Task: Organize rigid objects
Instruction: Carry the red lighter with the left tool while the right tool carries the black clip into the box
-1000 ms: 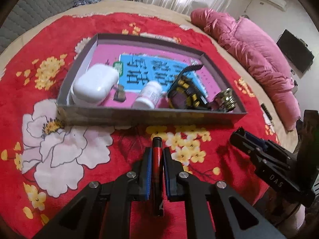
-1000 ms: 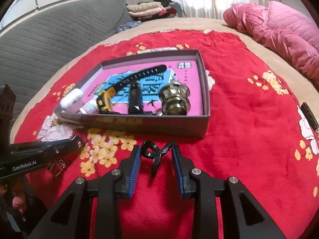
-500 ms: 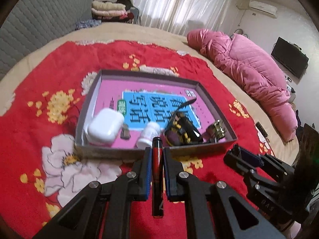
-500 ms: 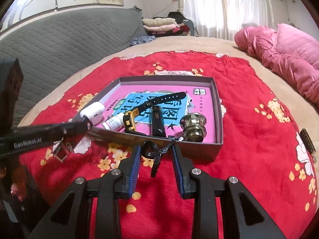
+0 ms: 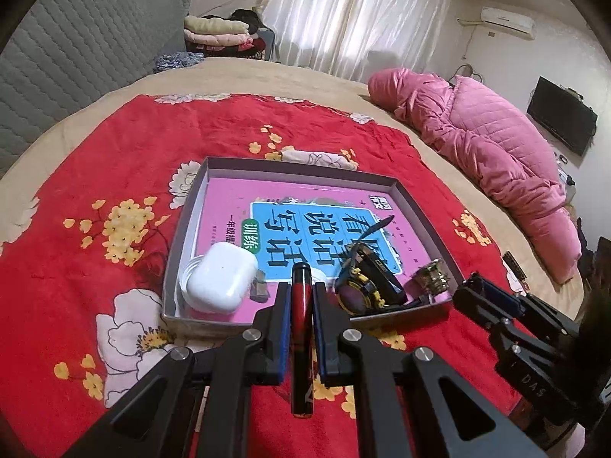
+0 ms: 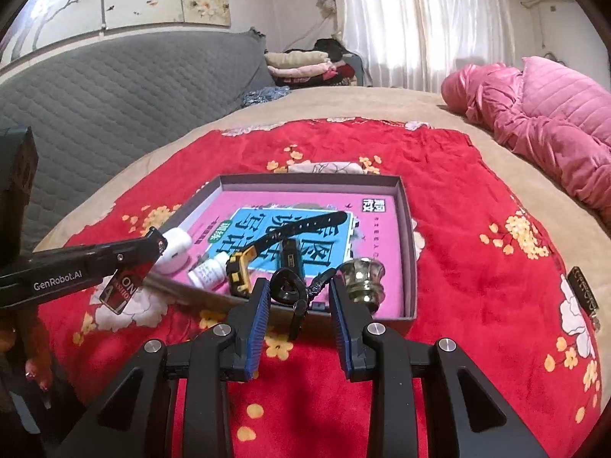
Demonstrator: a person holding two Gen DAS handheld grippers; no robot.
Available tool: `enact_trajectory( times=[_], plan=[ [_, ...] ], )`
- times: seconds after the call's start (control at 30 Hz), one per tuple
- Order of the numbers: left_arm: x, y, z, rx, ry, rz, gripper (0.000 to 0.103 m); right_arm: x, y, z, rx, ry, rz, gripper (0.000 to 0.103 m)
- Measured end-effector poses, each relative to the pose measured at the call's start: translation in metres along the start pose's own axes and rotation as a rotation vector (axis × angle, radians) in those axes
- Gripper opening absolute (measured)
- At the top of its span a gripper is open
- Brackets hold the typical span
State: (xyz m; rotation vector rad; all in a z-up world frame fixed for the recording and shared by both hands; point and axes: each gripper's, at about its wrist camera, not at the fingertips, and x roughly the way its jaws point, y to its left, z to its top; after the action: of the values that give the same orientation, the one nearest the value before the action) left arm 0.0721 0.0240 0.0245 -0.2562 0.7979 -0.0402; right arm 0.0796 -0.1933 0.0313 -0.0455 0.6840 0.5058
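The bed [image 5: 76,145] carries a red floral blanket [image 5: 114,175], and on it sits the shallow grey box [image 5: 301,164] lined with a pink and blue booklet [image 5: 317,221]. Inside, along the near wall, lie a white earbud case [image 5: 223,282], a watch [image 5: 366,282], a small white bottle [image 6: 208,273] and a brass fitting [image 6: 361,280]; the far half of the box floor is bare.

Both claws hang just short of the box's near wall, pointing down toward it. The left claw [image 5: 301,305] is pressed together on a red and black pen [image 5: 301,343], whose long axis runs along the fingers, tip toward the box. The right claw [image 6: 299,301] pinches a black keyring clip [image 6: 288,290] between partly spread fingers.

Each load likely needs to clear the near wall and the crowded front row; the bare booklet beyond offers the room.
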Motion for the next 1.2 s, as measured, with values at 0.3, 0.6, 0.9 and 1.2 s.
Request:
enact_trajectory(
  times=[0.3,0.6,0.9,1.2],
  plan=[
    [0.01,0.003,0.004,0.005,-0.001,0.016,0.011,0.004,-0.003,0.009,-0.001,-0.024,-0.008,0.032],
    [0.031,0.009,0.011,-0.001,0.013,0.03,0.011,0.021,-0.001,0.012,-0.012,-0.003,0.0,0.032],
    [0.049,0.007,0.012,-0.001,0.034,0.009,0.011,0.041,-0.002,0.01,-0.012,0.037,-0.007,0.032],
    [0.061,0.004,0.008,0.012,0.062,-0.009,0.011,0.052,-0.001,0.007,-0.02,0.063,-0.005,0.032]
  ],
)
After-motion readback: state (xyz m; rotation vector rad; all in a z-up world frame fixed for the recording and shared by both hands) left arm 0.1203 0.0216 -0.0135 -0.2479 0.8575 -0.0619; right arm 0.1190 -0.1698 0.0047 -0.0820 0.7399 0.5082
